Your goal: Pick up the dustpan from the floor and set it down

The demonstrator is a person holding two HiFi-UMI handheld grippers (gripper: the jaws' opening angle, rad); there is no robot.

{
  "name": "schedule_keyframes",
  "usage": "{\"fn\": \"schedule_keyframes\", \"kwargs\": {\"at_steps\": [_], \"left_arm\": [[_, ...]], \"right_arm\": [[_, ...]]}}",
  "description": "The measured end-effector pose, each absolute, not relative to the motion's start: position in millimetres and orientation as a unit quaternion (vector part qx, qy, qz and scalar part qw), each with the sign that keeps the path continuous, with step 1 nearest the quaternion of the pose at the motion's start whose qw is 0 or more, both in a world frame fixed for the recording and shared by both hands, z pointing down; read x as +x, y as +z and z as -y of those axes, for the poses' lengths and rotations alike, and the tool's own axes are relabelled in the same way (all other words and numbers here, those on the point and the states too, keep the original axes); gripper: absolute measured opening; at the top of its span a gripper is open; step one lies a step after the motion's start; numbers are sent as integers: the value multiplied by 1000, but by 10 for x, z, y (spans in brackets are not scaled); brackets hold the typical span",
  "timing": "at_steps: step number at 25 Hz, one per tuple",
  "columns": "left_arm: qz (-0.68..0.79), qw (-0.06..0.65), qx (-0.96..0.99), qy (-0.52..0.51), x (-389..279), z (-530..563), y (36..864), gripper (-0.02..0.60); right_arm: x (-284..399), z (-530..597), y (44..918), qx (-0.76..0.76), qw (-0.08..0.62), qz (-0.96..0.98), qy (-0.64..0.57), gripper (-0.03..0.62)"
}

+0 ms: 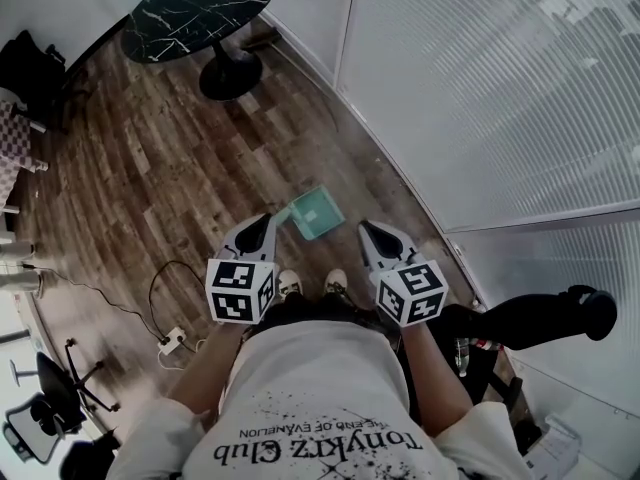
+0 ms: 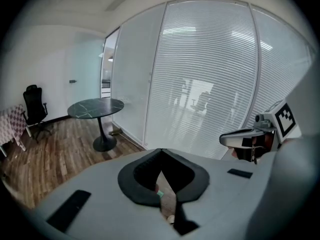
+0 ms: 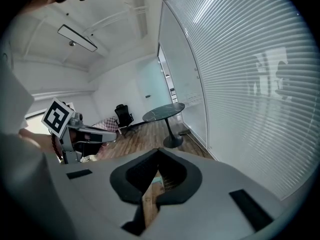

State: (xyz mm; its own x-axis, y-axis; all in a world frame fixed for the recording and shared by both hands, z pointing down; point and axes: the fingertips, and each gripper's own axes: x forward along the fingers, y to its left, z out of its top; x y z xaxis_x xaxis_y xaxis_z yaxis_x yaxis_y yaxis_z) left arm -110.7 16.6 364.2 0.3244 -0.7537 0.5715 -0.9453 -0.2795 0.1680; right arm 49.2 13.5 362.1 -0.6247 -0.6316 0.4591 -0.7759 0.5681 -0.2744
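Looking steeply down from the head over the left gripper (image 1: 270, 218) and right gripper (image 1: 366, 228) to the floor (image 1: 150, 168) beyond their fingers (image 1: 250, 236), and forward from close behind each one's jaws, sharing the round table (image 1: 200, 8) and blinds (image 1: 480, 88) ahead.

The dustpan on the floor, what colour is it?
Pale teal-green. The dustpan shows best in the head view.
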Motion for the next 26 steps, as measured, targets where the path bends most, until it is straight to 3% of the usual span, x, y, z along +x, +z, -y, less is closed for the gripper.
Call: {"fn": "schedule_keyframes", "kwargs": {"at_steps": [26], "left_arm": [[553,241,773,198,-1101,-392,3589,21]], "right_arm": [[444,-336,3597,392,162,879,219,23]]}}
